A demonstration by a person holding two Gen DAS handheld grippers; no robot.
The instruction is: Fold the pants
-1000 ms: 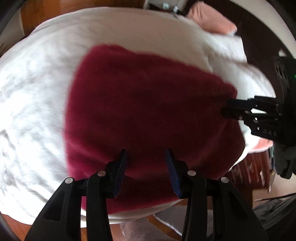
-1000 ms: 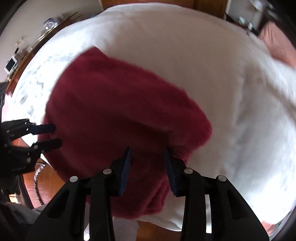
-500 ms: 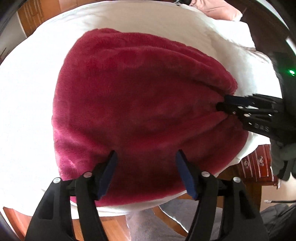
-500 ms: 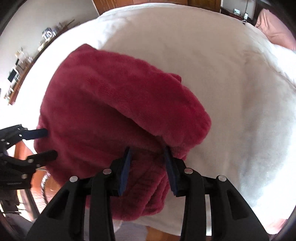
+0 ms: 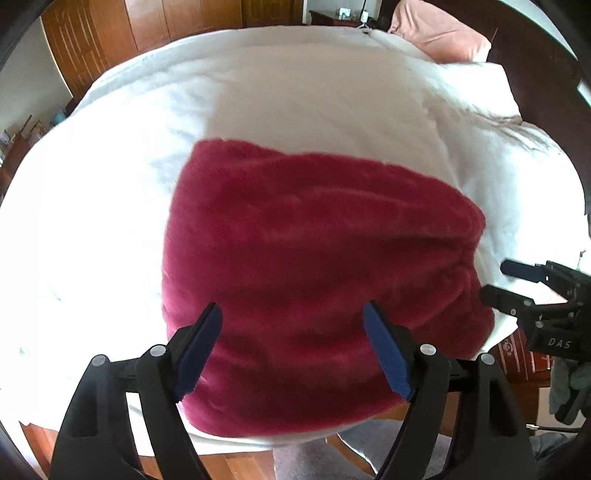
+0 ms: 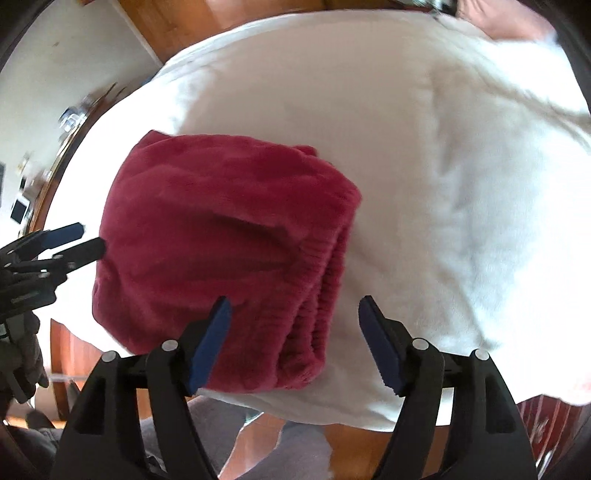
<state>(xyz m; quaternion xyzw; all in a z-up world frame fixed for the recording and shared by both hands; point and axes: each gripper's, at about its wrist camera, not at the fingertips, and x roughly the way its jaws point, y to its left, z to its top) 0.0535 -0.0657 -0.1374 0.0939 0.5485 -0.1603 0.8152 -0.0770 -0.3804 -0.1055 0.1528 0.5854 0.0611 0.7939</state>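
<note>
Folded pants [image 5: 314, 280] on duvet [image 5: 295, 103] ahead of both jaws, left gripper [image 5: 291, 325] and right gripper [image 6: 295, 317] spread wide, empty, bed edge beneath, pillow [image 5: 439, 33] beyond.

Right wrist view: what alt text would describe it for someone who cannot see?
Folded dark red fleece pants lie on a white bedspread. The open right gripper hovers over their ribbed waistband edge, holding nothing. The left gripper, also open, sits at the pants' left side.

White bed [image 5: 295, 110] — folded crimson pants [image 5: 314, 277] lying on it.
</note>
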